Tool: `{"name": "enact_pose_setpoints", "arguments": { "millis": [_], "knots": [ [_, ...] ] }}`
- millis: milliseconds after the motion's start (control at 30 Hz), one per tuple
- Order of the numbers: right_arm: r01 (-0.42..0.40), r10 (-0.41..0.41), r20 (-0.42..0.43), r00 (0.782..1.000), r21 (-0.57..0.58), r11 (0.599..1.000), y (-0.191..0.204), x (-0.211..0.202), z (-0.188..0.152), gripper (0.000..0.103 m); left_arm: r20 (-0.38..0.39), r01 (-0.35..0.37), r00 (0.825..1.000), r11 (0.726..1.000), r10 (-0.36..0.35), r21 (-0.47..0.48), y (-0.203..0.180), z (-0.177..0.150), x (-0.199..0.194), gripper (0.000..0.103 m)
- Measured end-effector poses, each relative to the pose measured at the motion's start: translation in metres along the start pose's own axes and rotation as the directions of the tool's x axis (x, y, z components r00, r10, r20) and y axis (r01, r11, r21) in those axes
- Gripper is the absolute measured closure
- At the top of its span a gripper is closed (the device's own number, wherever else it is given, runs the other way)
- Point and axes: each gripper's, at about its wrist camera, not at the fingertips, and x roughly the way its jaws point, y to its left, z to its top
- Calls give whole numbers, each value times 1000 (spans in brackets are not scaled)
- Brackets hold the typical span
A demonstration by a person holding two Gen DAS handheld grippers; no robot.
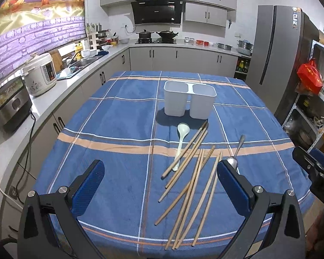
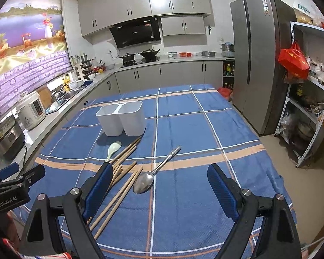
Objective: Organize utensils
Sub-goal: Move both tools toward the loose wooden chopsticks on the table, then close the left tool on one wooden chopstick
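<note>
Jaws wide, empty; metal spoon point(image 2: 153, 173) handle toward far-right, bowl near.

Clearance over the table: mostly open.
Bare tablecloth point(image 2: 205, 129) is lying free right of the metal spoon point(image 2: 150, 176); chopsticks point(image 1: 192, 185) and pale spoon point(image 1: 180, 142) are crowding the approach to the white holder point(image 1: 189, 100), whose compartments are apparently standing empty.

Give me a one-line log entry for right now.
left hand-held gripper: open, empty | right hand-held gripper: open, empty | chopsticks, ceramic spoon, metal spoon: on tablecloth | holder: nothing seen inside
</note>
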Motion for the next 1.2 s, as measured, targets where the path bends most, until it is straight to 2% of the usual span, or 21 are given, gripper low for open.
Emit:
{"name": "enact_pose_setpoints", "arguments": {
  "millis": [233, 433, 567, 700, 867, 1000, 1100, 1200],
  "knots": [
    [41, -41, 22, 999, -14, 999, -3, -7, -7, 11, -6, 17, 1000, 1000, -17, 0, -4, -3, -1, 0],
    [14, -14, 3, 1000, -4, 1000, -4, -3, -10, 11, -24, 13, 1000, 1000, -13, -4, -2, -6, 2, 0],
    [-18, 18, -31, 999, -10, 1000, 1, 5, -13, 11, -36, -14, 999, 999, 12, -41, 15, -7, 9, 0],
    [-51, 50, -80, 996, -9, 999, 3, 17, -21, 11, -51, -84, 995, 994, 81, -75, 41, -12, 20, 0],
    [-95, 94, -162, 982, -2, 995, 3, 38, -32, 10, -109, -109, 989, 993, 102, -55, 57, -19, 43, 0],
    [-126, 126, -230, 965, 13, 992, 6, 56, -40, 11, -149, -74, 986, 997, 73, -3, 54, -22, 63, 0],
    [-144, 146, -271, 951, 27, 989, 7, 69, -45, 13, -158, -8, 987, 999, 14, 38, 48, -20, 75, 0],
    [-166, 170, -317, 933, 39, 985, 11, 82, -49, 17, -184, 46, 982, 996, -30, 79, 39, -18, 96, 7]
  ]
}}
